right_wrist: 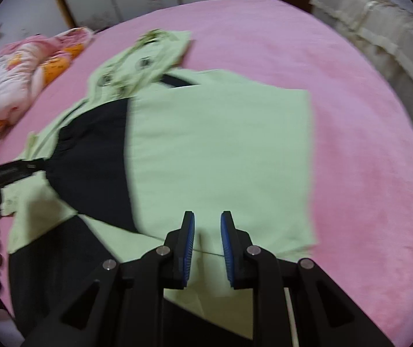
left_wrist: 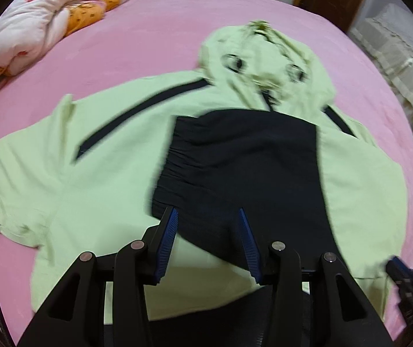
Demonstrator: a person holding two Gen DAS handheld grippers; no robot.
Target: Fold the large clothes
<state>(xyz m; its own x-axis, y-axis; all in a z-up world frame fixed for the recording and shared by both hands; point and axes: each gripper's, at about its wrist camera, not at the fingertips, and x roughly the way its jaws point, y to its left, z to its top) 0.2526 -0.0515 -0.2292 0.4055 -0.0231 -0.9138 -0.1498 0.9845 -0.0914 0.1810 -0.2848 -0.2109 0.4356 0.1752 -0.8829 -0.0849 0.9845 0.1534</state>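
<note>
While spread on bed [left_wrist: 148, 29], hoodie [left_wrist: 105, 159] looks soft, light, floppy: best pinched at hem nearest cuff. Left claw [left_wrist: 206, 243] and right claw [right_wrist: 207, 248] both parted, empty.

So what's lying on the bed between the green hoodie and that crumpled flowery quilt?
Nothing: in the left wrist view only bare pink bedsheet separates the hoodie from the quilt.

Pale green hoodie [left_wrist: 96, 173] with black panels on a pink bedsheet [left_wrist: 154, 37].

Green hoodie [right_wrist: 220, 150] on pink bed [right_wrist: 365, 144]
</note>
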